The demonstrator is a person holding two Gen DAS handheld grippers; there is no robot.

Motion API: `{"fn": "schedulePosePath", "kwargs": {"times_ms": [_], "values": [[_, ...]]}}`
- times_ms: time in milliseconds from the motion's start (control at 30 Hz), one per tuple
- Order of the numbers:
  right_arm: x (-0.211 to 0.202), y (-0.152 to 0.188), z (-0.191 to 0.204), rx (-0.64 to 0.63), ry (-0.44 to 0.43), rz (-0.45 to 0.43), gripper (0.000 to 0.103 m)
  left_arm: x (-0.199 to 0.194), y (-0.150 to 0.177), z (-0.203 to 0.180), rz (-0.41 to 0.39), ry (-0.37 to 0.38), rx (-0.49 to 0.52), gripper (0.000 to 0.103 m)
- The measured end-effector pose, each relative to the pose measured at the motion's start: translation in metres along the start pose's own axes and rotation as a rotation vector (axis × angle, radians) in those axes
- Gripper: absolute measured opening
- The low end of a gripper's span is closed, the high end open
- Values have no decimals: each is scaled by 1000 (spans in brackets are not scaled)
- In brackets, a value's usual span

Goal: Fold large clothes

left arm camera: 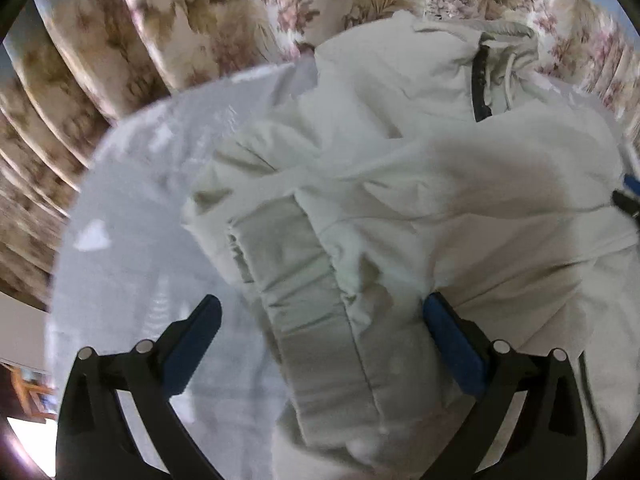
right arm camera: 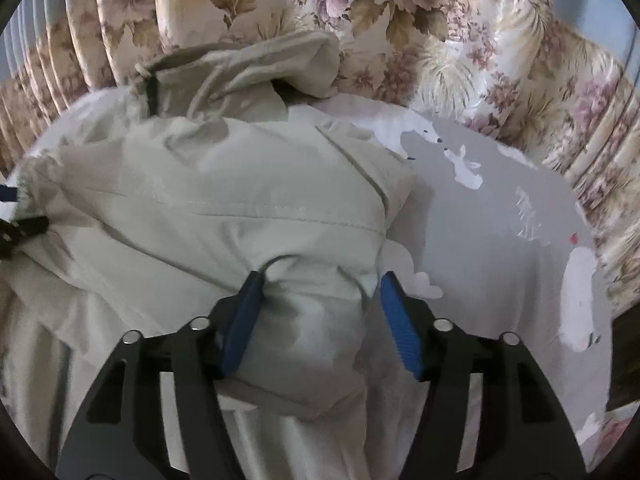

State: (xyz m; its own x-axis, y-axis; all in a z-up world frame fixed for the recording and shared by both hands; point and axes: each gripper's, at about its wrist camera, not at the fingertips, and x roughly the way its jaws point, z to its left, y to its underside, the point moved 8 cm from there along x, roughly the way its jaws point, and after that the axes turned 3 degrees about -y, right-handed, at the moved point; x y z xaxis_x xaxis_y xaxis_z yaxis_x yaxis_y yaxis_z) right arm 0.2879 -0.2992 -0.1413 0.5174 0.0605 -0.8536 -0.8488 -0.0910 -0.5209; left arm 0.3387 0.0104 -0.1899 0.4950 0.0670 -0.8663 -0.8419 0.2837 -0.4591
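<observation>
- On the grey bedsheet, printed with white animals: pale jacket, bunched and partly folded, hood lying at the far end toward the flowered curtain.
- Across the near side of the jacket: ribbed cuff of a sleeve, lying between the prongs of the left gripper.
- Left gripper spread wide; left pad over bare sheet, right pad at the edge of the cloth, nothing pinched.
- Right gripper half open, straddling a puffed fold near the right edge of the jacket; a thin cord looping between the tips; pads seemingly at the cloth without clamping it, though blur leaves that uncertain.
- Step in hand, by judgement: between folds, with both sides set down and grips loose.
- Next move probably calling for fresh grips on the near edge, both sides together, then lifting over toward the hood without dragging the layers underneath.
- Risk: slick, puffy cloth springing open; cord snagging on a pad.
- No brand, label or readable writing visible; dark zip near the collar, nothing else marked.
</observation>
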Motion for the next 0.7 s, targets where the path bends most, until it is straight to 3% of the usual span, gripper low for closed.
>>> {"fn": "schedulePosePath", "kwargs": {"times_ms": [100, 133, 167, 333, 467, 700], "values": [[-17, -5, 6, 16, -51, -26, 63, -16, -6, 3, -18, -88, 29, 102], [-23, -10, 7, 24, -59, -37, 74, -23, -12, 3, -33, -84, 24, 102], [-28, -15, 9, 28, -63, -50, 82, -29, -18, 3, -46, -71, 15, 101], [-43, -58, 10, 21, -41, -141, 94, -50, -69, -4, -123, 22, -6, 102], [-35, -91, 4, 22, 30, -183, 95, -55, -113, -13, -206, 90, -14, 102], [-26, -146, -2, 13, 115, -257, 100, -49, -171, -21, -270, -54, 21, 101]]}}
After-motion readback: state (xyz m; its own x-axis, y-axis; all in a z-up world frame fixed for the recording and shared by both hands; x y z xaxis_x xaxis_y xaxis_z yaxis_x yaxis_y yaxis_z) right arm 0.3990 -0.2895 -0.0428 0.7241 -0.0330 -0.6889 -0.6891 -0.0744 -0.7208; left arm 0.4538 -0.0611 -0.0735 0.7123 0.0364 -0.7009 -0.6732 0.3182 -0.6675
